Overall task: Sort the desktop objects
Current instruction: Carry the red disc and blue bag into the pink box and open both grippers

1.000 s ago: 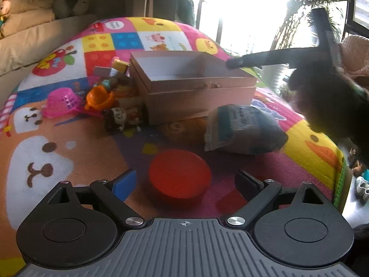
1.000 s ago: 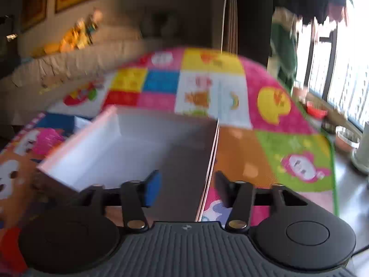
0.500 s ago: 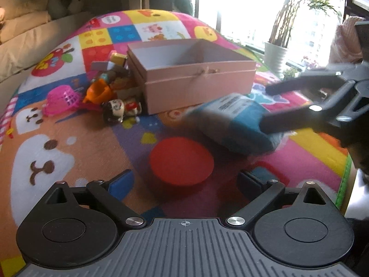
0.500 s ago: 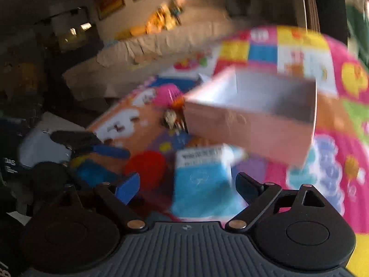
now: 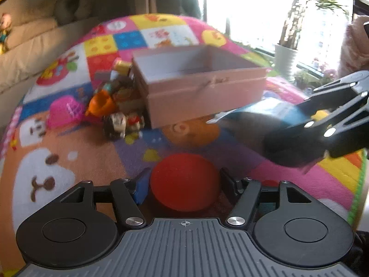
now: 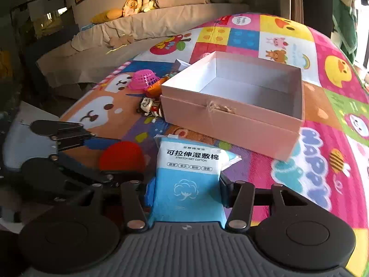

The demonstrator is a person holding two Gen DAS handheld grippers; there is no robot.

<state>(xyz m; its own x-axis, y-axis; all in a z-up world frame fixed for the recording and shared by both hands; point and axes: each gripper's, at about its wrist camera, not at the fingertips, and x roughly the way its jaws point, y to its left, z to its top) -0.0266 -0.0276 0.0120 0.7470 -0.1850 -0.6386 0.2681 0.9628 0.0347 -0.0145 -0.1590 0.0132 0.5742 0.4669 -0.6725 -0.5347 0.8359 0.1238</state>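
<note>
My left gripper [image 5: 183,182] has its fingers on either side of a red round lid [image 5: 184,185] on the play mat; it also shows in the right wrist view [image 6: 122,155]. My right gripper [image 6: 186,192] is shut on a blue and white pack of wet cotton [image 6: 189,177], held just off the mat in front of the open pink box [image 6: 233,117]. In the left wrist view the pack [image 5: 265,124] and the right gripper [image 5: 327,124] hang at the right, and the pink box [image 5: 203,92] stands behind.
Small toys lie left of the box: a pink basket [image 5: 65,114], an orange toy [image 5: 101,103], a doll figure [image 5: 120,124] and several blocks [image 5: 120,69]. A beige sofa [image 6: 138,30] with plush toys runs behind the colourful mat [image 6: 327,138].
My right gripper has swung down from over the box, closed on the cotton pack and lifted it. My left gripper has closed in on the red lid.
</note>
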